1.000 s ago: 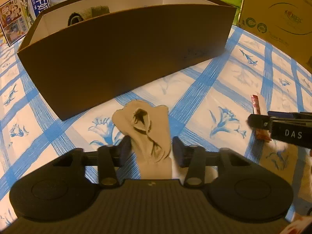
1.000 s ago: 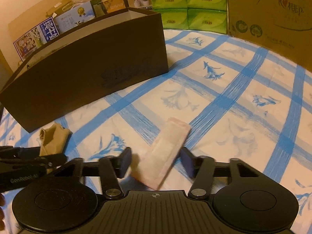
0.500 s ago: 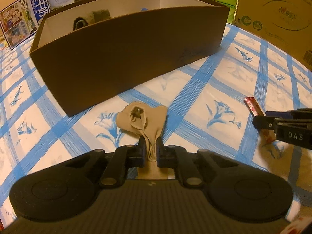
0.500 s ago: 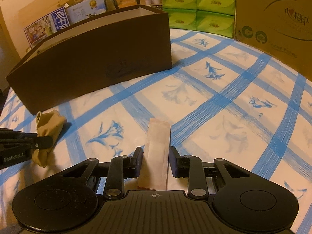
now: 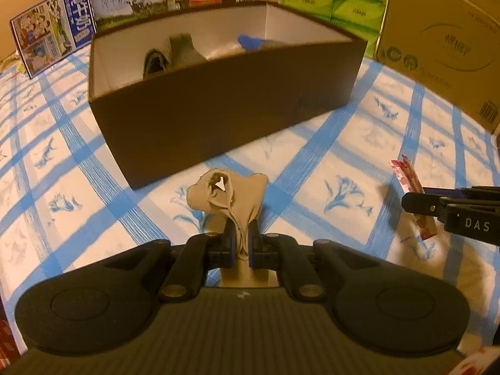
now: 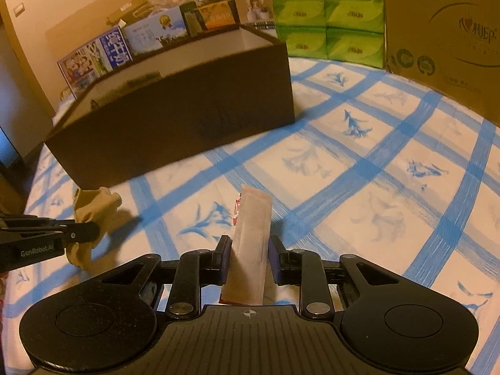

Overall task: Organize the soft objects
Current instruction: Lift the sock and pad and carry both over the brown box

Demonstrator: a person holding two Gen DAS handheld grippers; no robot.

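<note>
While both grippers hold soft items above the blue-checked cloth (image 6: pixel 359 168), the brown box (image 5: pixel 225 109) sits just ahead.

Left gripper (image 5: pixel 241 243): fingers (image 5: pixel 225 243) pinched tight on a beige sock (image 5: pixel 231 197), which bunches up past the tips, lifted off the cloth, near the box's front wall. Right gripper (image 6: pixel 249 261): fingers (image 6: pixel 223 259) pressed against a flat pinkish packet (image 6: pixel 251 237), which sticks out forward and tilts slightly; red print shows on its edge. The packet is well apart from the sock, to its right. Inside the box a grey sock (image 5: pixel 175 53) leans on the back wall with a blue item (image 5: pixel 250 42) right of it. Behind: green tissue packs (image 6: pixel 325 12), a big cardboard carton (image 6: pixel 447 31), milk cartons (image 5: pixel 53 37).
</note>
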